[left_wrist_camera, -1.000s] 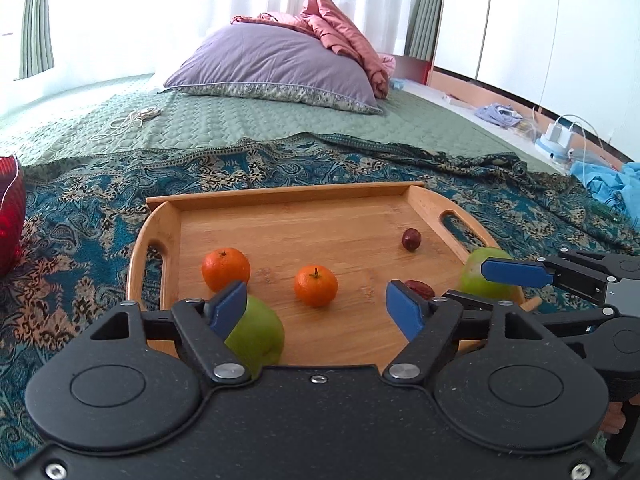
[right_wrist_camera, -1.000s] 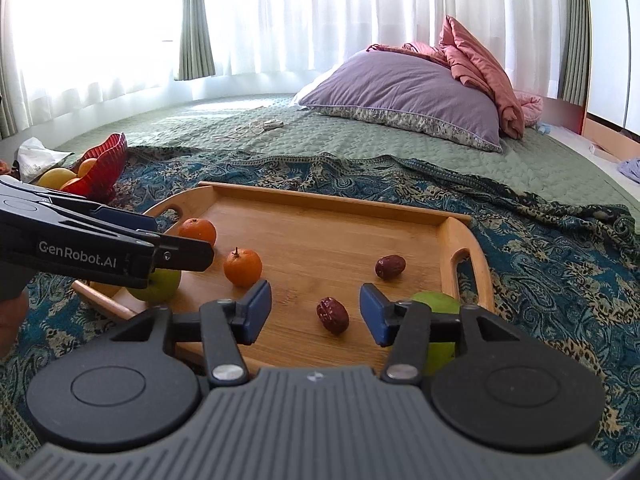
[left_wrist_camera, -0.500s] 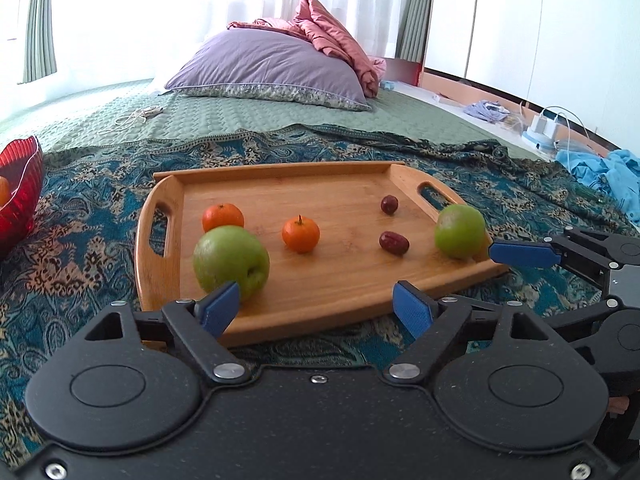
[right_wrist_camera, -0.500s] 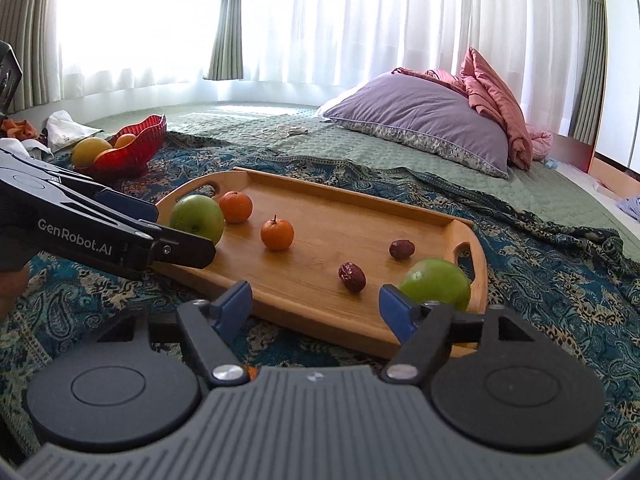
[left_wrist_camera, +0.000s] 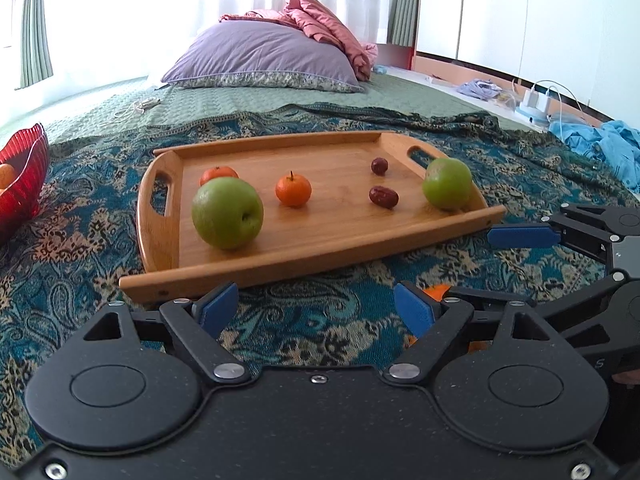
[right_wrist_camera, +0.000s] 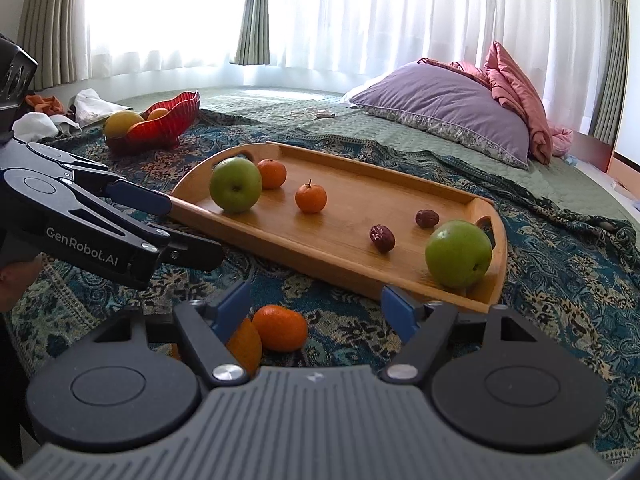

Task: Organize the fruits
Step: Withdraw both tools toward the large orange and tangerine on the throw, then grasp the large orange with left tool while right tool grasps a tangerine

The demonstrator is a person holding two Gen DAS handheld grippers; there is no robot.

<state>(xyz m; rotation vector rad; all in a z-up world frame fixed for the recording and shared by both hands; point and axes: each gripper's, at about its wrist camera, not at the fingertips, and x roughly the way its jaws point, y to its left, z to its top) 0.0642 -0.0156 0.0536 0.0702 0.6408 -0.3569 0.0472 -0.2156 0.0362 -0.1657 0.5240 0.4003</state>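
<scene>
A wooden tray (left_wrist_camera: 320,240) (right_wrist_camera: 340,256) lies on the patterned blanket. It holds two green apples (left_wrist_camera: 227,213) (left_wrist_camera: 447,184), two mandarins (left_wrist_camera: 293,190) (left_wrist_camera: 218,174) and two dates (left_wrist_camera: 383,196) (left_wrist_camera: 379,165). In the right wrist view the apples (right_wrist_camera: 236,185) (right_wrist_camera: 458,253) sit at opposite ends. My left gripper (left_wrist_camera: 316,312) is open and empty in front of the tray. My right gripper (right_wrist_camera: 316,308) is open and empty, over loose mandarins (right_wrist_camera: 280,328) on the blanket.
A red bowl (right_wrist_camera: 160,126) (left_wrist_camera: 20,176) with fruit stands to the left. A purple pillow (left_wrist_camera: 260,60) and pink blanket lie behind. Clothes and a charger (left_wrist_camera: 536,100) lie on the floor at right.
Both grippers have pulled back from the tray and risen, both open and empty. The loose mandarins on the blanket have come into view.
</scene>
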